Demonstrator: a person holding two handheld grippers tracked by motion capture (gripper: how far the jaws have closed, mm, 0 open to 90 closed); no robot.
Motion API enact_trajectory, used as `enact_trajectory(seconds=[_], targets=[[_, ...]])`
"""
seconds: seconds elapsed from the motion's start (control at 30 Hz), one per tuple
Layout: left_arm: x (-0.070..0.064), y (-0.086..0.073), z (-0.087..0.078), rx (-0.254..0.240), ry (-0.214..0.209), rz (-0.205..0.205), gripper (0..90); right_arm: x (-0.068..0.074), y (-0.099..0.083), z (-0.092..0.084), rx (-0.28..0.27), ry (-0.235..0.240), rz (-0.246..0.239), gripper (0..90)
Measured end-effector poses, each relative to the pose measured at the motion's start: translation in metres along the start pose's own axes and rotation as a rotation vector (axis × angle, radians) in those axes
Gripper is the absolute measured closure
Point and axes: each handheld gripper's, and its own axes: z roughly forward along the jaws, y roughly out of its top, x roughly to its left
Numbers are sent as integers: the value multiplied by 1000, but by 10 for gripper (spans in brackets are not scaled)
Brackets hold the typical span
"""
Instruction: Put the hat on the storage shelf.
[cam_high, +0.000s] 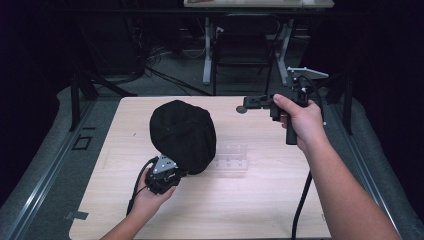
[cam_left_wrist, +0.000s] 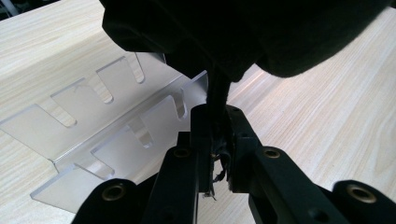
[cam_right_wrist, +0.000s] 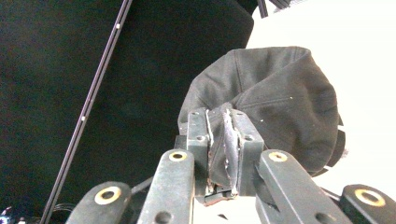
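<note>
A light wooden table (cam_high: 200, 210) stands on a grey floor in a dim room, with dark curtains at both sides and the white legs of another desk (cam_high: 207, 50) and loose cables beyond the far edge. A black cap (cam_high: 184, 135) is held above the table's left-middle. The left gripper (cam_high: 165, 176), held in the person's left hand (cam_high: 152, 197) at the near left, is clamped on a fold of the cap's fabric; in the left gripper view the jaws pinch the dark cloth between them. Just to the right of the cap, a clear acrylic rack (cam_high: 231, 157) with slotted sides lies on the wood, near the table's middle; in the left gripper view it sits behind the jaws. The right gripper (cam_high: 250, 102) is held up by the right hand (cam_high: 300, 122) over the far right part of the table, pointing left, well apart from the cap. Its jaws are pressed together with nothing between them. A small dark disc (cam_high: 242, 109) lies on the table beneath its tip.
</note>
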Motion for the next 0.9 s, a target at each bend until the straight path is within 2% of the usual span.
enact_trajectory(seconds=[0.4,0.47,0.67,0.7,0.8,0.9], targets=[[0,-2,-2,2,10,-20,818,-2,-1,-10,-14,-15,-1,798],[0,-2,-4,16,15,-15,801,-3,-2,-13,-12,-26,-7,796],[3,-5,-9,16,31,-19,728,-3,-2,-19,-23,-42,-11,787],[2,-9,-13,5,34,-52,712,-2,-3,-20,-29,-48,-6,787],[4,-12,-17,0,44,-51,670,-2,-3,-22,-22,-59,-21,787],[14,-20,-27,-23,50,-71,614,-1,-5,-24,-20,-82,-41,781]])
